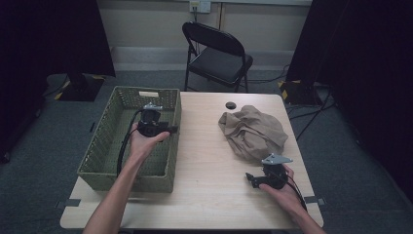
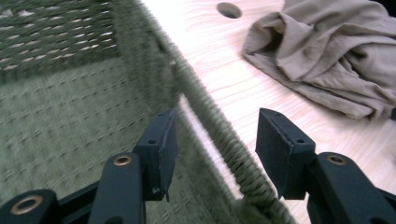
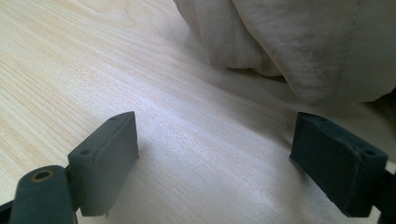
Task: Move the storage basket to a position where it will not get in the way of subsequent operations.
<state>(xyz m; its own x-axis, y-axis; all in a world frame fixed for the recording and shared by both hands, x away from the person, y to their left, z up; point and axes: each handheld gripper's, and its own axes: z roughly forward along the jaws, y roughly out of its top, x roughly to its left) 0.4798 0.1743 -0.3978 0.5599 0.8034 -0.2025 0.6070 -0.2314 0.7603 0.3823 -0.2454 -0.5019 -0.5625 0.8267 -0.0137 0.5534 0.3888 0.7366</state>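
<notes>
A crumpled tan cloth (image 1: 253,130) lies on the right half of the wooden table (image 1: 204,161). A green woven basket (image 1: 104,146) stands on the left half. My left gripper (image 1: 170,129) hovers over the basket's right wall with its jaws apart. In the left gripper view (image 2: 215,126) the basket's rim (image 2: 224,144) runs between the two pads without touching either, and the cloth (image 2: 327,56) lies beyond. My right gripper (image 1: 250,178) rests low on the table in front of the cloth. Its jaws (image 3: 215,135) stand wide apart over bare wood, with the cloth (image 3: 299,42) just ahead.
A round cable hole (image 1: 230,105) sits in the table's far edge, behind the cloth. A black folding chair (image 1: 216,53) stands past the table. Dark screens flank both sides of the room.
</notes>
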